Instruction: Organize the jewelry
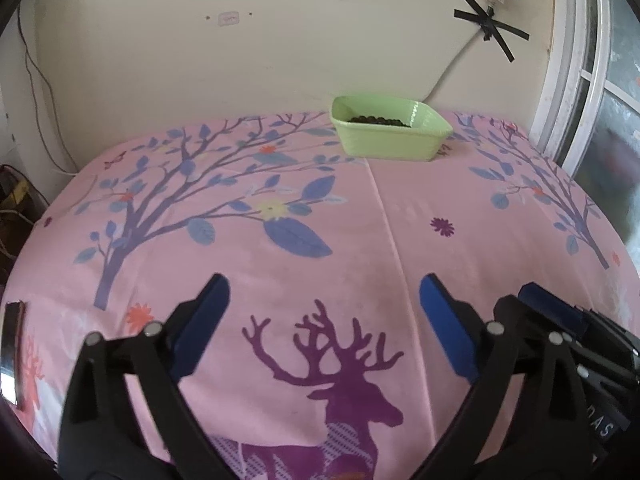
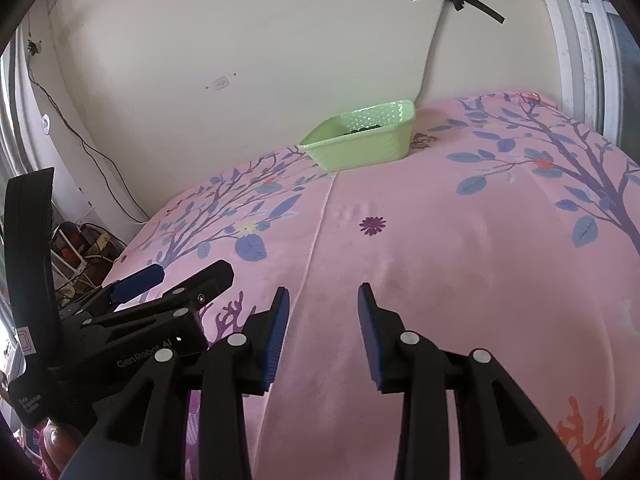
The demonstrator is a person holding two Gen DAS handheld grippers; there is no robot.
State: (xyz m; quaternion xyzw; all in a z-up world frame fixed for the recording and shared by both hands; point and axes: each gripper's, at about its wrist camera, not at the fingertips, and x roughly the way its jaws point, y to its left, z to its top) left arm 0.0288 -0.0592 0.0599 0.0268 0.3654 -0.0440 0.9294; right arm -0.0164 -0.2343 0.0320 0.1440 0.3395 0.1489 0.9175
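left tool [image 1: 324, 292] hangs over the near part of the worktop [image 1: 400, 240], jaws spread wide, nothing between the blue pads [image 1: 200, 328]; below the gap lies only the pink cloth and its purple deer print [image 1: 340, 392]. right tool [image 2: 322, 300] sits just beside it on its right, also over the near edge, jaws parted with a clear gap and empty. in the right wrist view the left tool's black body shows at lower left with one blue pad tip poking forward; in the left wrist view the right tool's black frame fills the lower right corner.

green tray [image 1: 390, 132] stands at the far edge of the worktop, against the cream wall [image 1: 240, 60], a little right of the centre fold in the cloth. dark beads [image 1: 378, 120], the jewelry, lie in a low heap on its bottom; whether they are strung or loose i cannot tell. both tools are well apart from the tray, with bare cloth between.

cloth pattern: blue-leaved trees at the far left and far right, small purple flower [image 1: 442, 226] right of the fold. black tape cross [image 1: 490, 26] on the wall above the tray, holding a pale cable. window frame [image 1: 580, 80] past the right edge. thin dark wire runs down the wall by the far left corner.
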